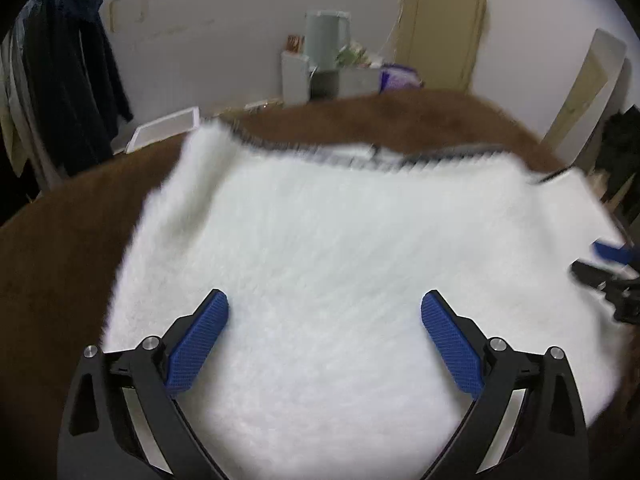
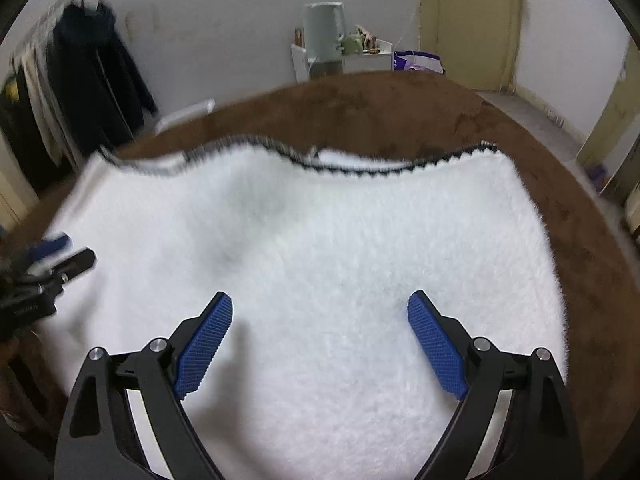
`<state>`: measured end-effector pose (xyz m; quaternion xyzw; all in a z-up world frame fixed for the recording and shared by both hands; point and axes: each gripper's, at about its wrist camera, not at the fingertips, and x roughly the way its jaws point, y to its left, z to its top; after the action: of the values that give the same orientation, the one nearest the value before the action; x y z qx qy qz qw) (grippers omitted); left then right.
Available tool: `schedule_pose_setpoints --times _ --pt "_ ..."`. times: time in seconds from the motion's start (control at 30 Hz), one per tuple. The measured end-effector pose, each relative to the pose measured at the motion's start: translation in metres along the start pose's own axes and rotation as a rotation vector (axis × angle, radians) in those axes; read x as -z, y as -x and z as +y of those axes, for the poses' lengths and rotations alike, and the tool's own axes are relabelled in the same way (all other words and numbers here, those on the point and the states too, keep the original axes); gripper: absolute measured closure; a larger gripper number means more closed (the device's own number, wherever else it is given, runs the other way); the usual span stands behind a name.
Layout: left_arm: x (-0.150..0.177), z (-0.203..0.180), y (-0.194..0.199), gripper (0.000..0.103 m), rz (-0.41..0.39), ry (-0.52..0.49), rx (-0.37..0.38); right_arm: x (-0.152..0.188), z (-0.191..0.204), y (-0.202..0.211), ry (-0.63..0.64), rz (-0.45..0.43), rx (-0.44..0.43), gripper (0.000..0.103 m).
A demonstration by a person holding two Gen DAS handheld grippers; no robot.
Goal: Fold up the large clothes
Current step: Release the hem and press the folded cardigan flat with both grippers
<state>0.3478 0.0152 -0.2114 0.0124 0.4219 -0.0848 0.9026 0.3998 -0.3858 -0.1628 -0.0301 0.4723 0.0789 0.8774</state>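
A large white fluffy garment (image 1: 340, 248) with a black-and-white trimmed far edge lies spread flat on a brown surface (image 1: 60, 264); it also fills the right wrist view (image 2: 328, 240). My left gripper (image 1: 325, 300) is open and empty, hovering over the garment's near left part. My right gripper (image 2: 320, 302) is open and empty over the near right part. The right gripper shows at the right edge of the left wrist view (image 1: 612, 276), and the left gripper at the left edge of the right wrist view (image 2: 44, 268).
The brown surface (image 2: 400, 112) extends beyond the garment on all sides. Dark clothes hang on a rack (image 1: 68, 80) at the far left. A white shelf with a grey jug (image 1: 326, 44) stands against the back wall, beside a yellowish door (image 1: 444, 20).
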Motion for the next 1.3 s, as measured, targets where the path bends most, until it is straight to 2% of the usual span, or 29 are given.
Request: schedule_pose_setpoints --times 0.07,0.17,0.27,0.5,0.73,0.9,0.97,1.13,1.23,1.3 --pt "0.004 0.004 -0.002 0.006 -0.036 -0.009 0.003 -0.002 -0.002 -0.007 -0.004 -0.009 0.017 0.011" --pt "0.001 0.002 -0.005 0.006 -0.035 -0.024 -0.012 -0.008 -0.011 -0.016 -0.029 -0.019 0.062 0.008" --pt "-0.002 0.005 -0.008 0.006 -0.033 -0.007 -0.006 -0.007 -0.024 -0.026 -0.079 -0.022 0.032 0.007" --pt "0.002 0.005 -0.007 0.006 -0.032 -0.009 -0.005 -0.003 -0.018 -0.025 -0.058 -0.025 0.046 0.006" --pt "-0.007 0.0 -0.002 0.007 0.015 -0.026 -0.02 -0.011 -0.018 -0.011 -0.042 0.006 0.04 0.008" --pt "-0.004 -0.012 0.023 0.007 0.015 -0.005 0.001 0.003 -0.024 0.047 -0.108 -0.083 -0.031 0.008" --pt "0.0 -0.025 0.038 0.007 0.0 -0.015 0.035 0.012 -0.031 0.067 -0.148 -0.101 -0.064 0.008" --pt "0.01 -0.053 0.06 0.007 0.002 -0.059 0.062 0.037 -0.049 0.099 -0.196 -0.091 -0.087 0.008" --pt "0.022 -0.065 0.066 0.007 0.02 -0.076 0.078 0.061 -0.068 0.113 -0.295 -0.083 -0.156 0.008" --pt "0.03 -0.072 0.068 0.007 0.028 -0.082 0.089 0.082 -0.086 0.115 -0.431 -0.081 -0.267 0.008"
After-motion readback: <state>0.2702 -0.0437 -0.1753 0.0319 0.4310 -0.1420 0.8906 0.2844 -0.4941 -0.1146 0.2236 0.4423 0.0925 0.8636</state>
